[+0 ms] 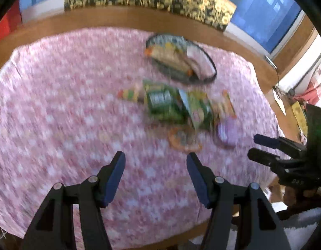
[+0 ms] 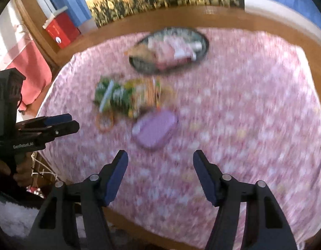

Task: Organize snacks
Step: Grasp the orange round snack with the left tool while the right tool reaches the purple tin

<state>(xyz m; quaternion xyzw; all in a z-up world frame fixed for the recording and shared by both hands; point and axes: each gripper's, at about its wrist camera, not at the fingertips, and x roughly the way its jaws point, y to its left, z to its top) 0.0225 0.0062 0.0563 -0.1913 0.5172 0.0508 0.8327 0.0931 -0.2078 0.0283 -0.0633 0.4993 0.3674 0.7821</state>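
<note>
Both jaws stood spread and empty above the near edge of the pink floral tablecloth [image 2: 243,108], short of the snacks.

Left gripper [image 1: 156,160] and right gripper [image 2: 160,158] gripped nothing; each also showed side-on in the other's view. Just ahead of the right jaws lay a flat purple oval pouch [image 2: 155,128], with a small orange-rimmed round packet [image 2: 104,121] to its left. Beyond them sat a loose heap of green and yellow snack packets [image 1: 171,104]. Farthest off, a dark-rimmed oval tray [image 2: 139,64] already held several packets. Both views were blurred, so a hasty reach risked pinching the cloth, or scattering the overlapping packets.
</note>
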